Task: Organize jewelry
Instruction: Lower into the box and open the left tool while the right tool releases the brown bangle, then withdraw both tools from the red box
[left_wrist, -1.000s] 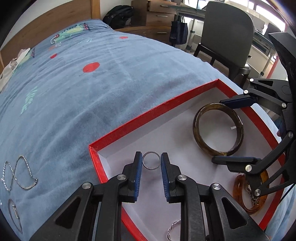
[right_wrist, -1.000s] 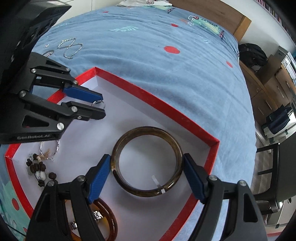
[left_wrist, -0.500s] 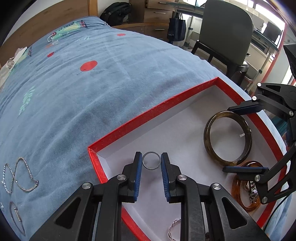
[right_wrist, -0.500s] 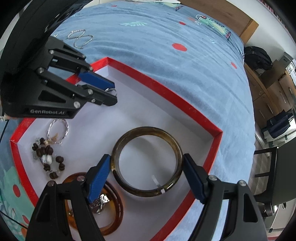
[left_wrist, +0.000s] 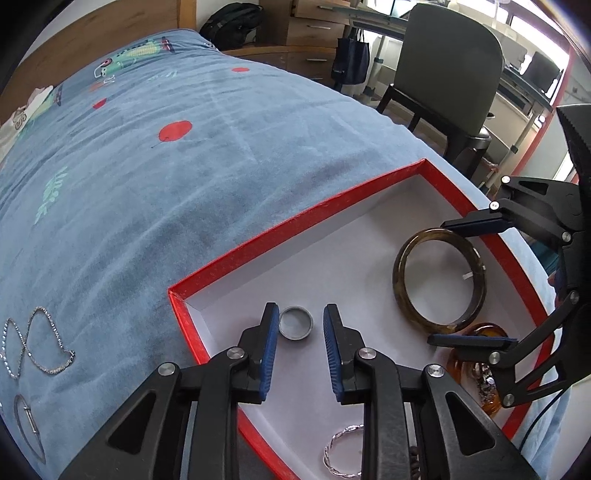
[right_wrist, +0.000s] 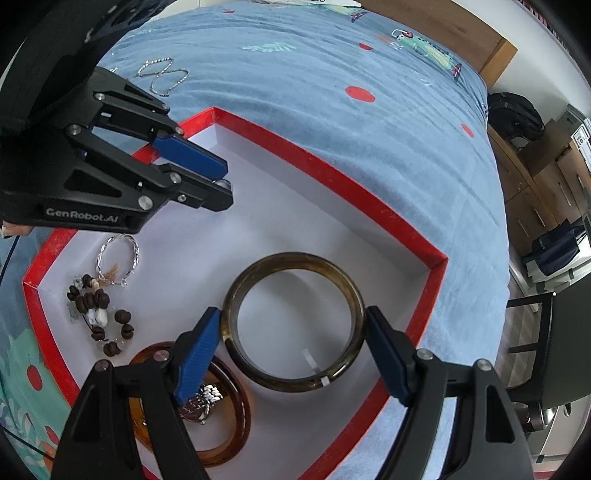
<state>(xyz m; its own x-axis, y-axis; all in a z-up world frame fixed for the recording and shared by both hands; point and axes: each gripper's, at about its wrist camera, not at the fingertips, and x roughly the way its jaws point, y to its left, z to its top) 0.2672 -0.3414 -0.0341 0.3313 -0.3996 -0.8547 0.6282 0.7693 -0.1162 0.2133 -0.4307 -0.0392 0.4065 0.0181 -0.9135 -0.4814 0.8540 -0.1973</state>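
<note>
While a blue bedspread (left_wrist: 221, 177) with red dots and cartoon prints is covering the bed, a wooden headboard (right_wrist: 436, 22) is standing at its far end. Beyond the bed, in the left wrist view, a dark chair (left_wrist: 447, 74) is sitting at about one o'clock, a black backpack (left_wrist: 232, 18) at twelve, with wooden drawers behind it. A silver chain (left_wrist: 37, 343) is lying looped on the bedspread at nine o'clock of that view, outside the box.

A shallow red box (left_wrist: 295, 225) with a white floor is resting on the bed. Inside it, the left claw (left_wrist: 297, 334) is opening, its blue pads flanking a small silver ring (left_wrist: 296, 323) that is lying on the white floor near the box's corner; the left pad is sitting just beside the ring, the right one standing clear. The right claw (right_wrist: 291, 339) is standing wide, its pads straddling a dark brown bangle (right_wrist: 293, 321) lying flat on the box floor; whether they are pressing on it I cannot tell. At seven o'clock of the right wrist view an amber bangle (right_wrist: 229, 439) is lying with a small silvery piece inside it, a beaded bracelet (right_wrist: 99, 314) at nine, and a twisted silver bangle (right_wrist: 118, 258) just above that.
</note>
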